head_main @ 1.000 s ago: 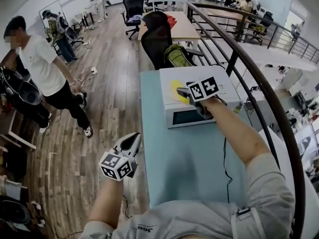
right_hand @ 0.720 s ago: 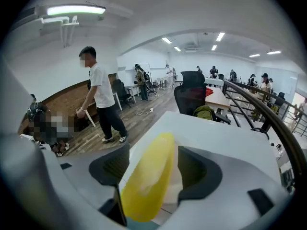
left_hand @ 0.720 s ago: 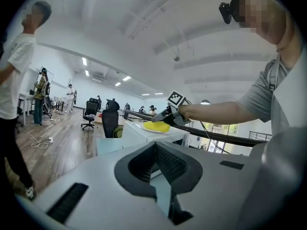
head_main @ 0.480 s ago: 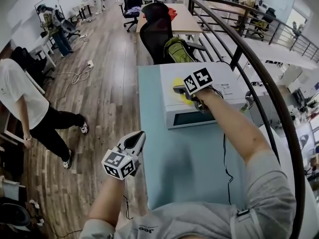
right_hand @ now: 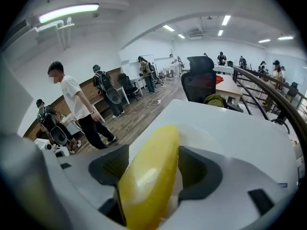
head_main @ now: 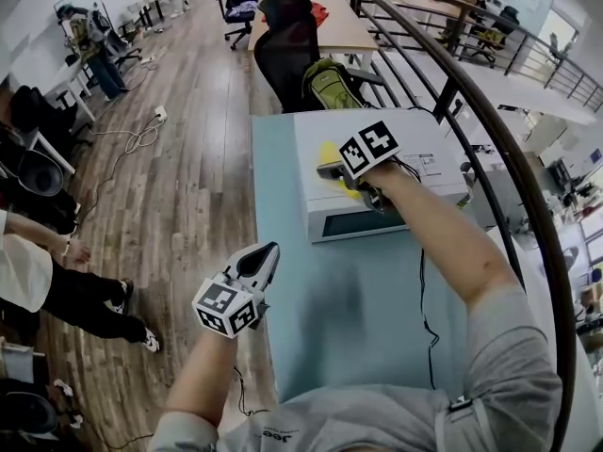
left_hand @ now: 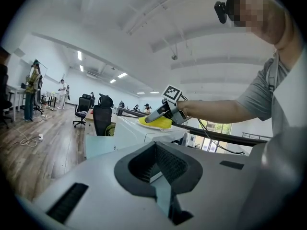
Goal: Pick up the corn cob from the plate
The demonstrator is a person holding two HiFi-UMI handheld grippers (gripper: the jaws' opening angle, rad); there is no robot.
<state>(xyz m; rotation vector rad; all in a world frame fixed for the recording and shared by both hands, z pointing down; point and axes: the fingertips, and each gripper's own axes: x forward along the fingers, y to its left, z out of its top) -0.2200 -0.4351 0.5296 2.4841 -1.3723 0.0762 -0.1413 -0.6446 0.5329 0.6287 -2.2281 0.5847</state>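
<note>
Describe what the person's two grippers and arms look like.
The left gripper and the right gripper are white plastic shells with tapered jaws lined by dark grey ribbed pads. Each carries a marker cube printed with black-and-white squares. The person wears a grey short-sleeved shirt that leaves the forearms bare. A thin black cable runs beside the right arm.
</note>
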